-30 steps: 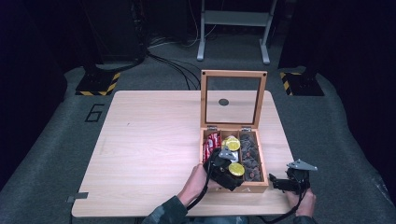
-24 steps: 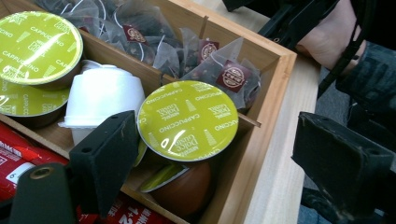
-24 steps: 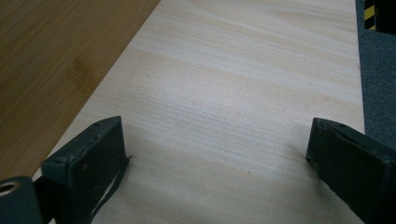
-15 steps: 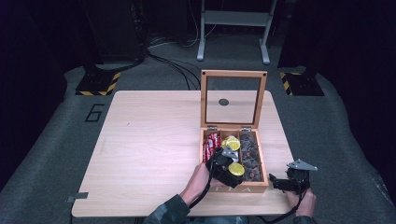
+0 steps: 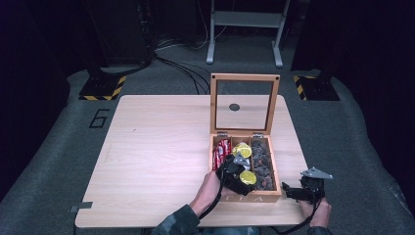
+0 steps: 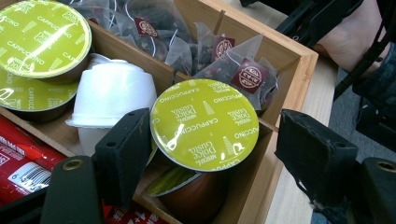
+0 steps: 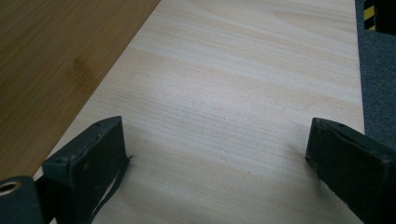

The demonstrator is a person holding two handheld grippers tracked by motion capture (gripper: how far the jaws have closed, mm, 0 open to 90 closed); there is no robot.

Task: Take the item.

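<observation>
- Overhead: wooden box (image 5: 270, 194), lid up, sits near the tabletop's (image 5: 156, 161) front right; left hand-held gripper (image 5: 239, 172) reaches into it, right hand-held gripper (image 5: 299, 191) waits beside.
- Left gripper view: jaws spread, straddling a green-lidded cappuccino capsule (image 6: 204, 123) in the middle compartment, one jaw touching. Seemingly the grasp step; next, close and lift straight.
- Right gripper view: jaws wide apart over bare tabletop, holding nothing.

A pale wooden table (image 5: 156, 161) stands on grey carpet (image 5: 44, 161) (dim room); a metal stand (image 5: 244, 29) rises behind.
</observation>
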